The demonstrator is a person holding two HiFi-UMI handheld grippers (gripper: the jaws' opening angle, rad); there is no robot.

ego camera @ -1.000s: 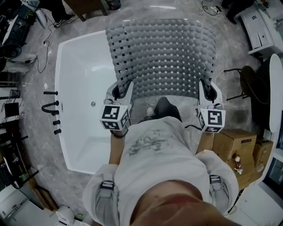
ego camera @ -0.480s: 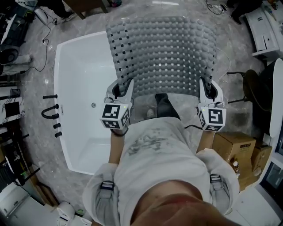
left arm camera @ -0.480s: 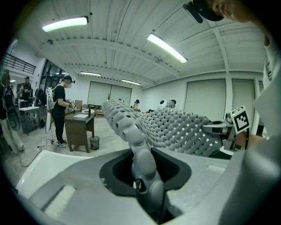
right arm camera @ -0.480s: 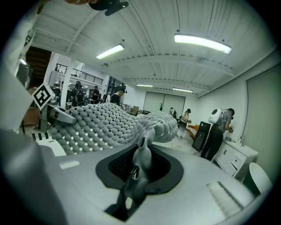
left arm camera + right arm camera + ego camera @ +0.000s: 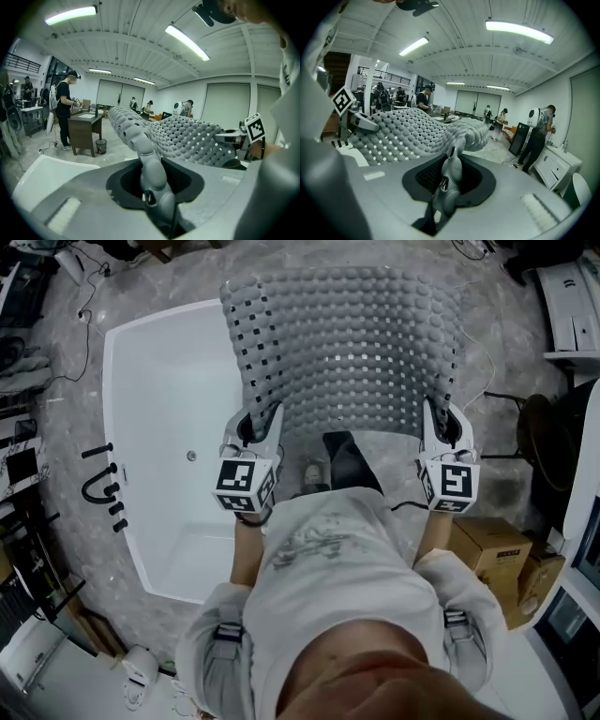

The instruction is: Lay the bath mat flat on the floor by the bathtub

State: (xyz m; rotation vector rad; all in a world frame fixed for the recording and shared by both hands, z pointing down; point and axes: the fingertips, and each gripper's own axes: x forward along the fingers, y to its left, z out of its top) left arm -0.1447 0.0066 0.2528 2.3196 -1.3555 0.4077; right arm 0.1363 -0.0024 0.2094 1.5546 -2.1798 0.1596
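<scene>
The white bathtub lay at the left. The left hand-held gripper was clamped on one near corner of the bath mat and the right hand-held gripper on the other, probably to keep it spread. The mat hung above the floor, overlapping the tub's right edge. It was grey, bubbled and pierced with square holes.

Cannot see bathtub's right rim under the bath mat; cannot see cardboard box's near corner behind right sleeve.
</scene>
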